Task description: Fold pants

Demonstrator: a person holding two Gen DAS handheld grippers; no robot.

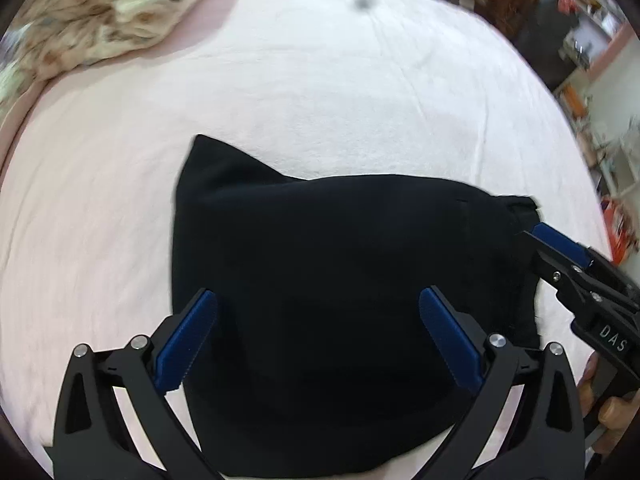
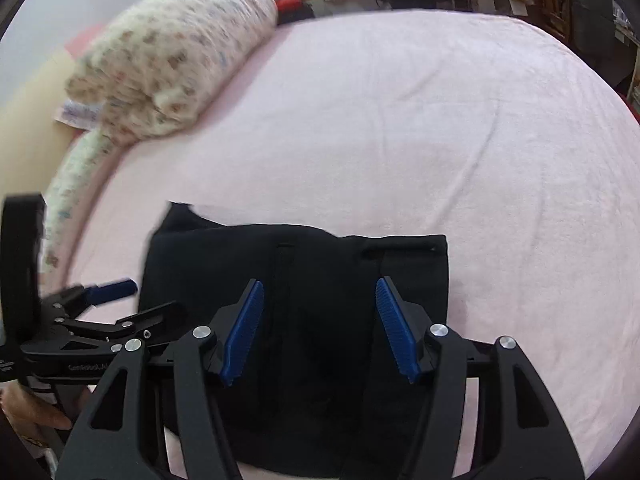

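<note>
The black pants (image 1: 340, 280) lie folded into a compact bundle on the pink bed sheet (image 1: 280, 100). They also show in the right wrist view (image 2: 320, 300). My left gripper (image 1: 318, 308) is open, hovering just above the near part of the bundle, holding nothing. My right gripper (image 2: 320, 300) is open above the pants' right half, empty. The right gripper shows at the bundle's right edge in the left wrist view (image 1: 568, 256). The left gripper shows at the left in the right wrist view (image 2: 120, 300).
A floral pillow (image 2: 172, 60) and bedding lie at the bed's far left; the pillow also shows in the left wrist view (image 1: 92, 16). Cluttered furniture and shelves (image 1: 560, 32) stand beyond the bed's far and right edges. A small dark spot (image 1: 363, 0) marks the sheet.
</note>
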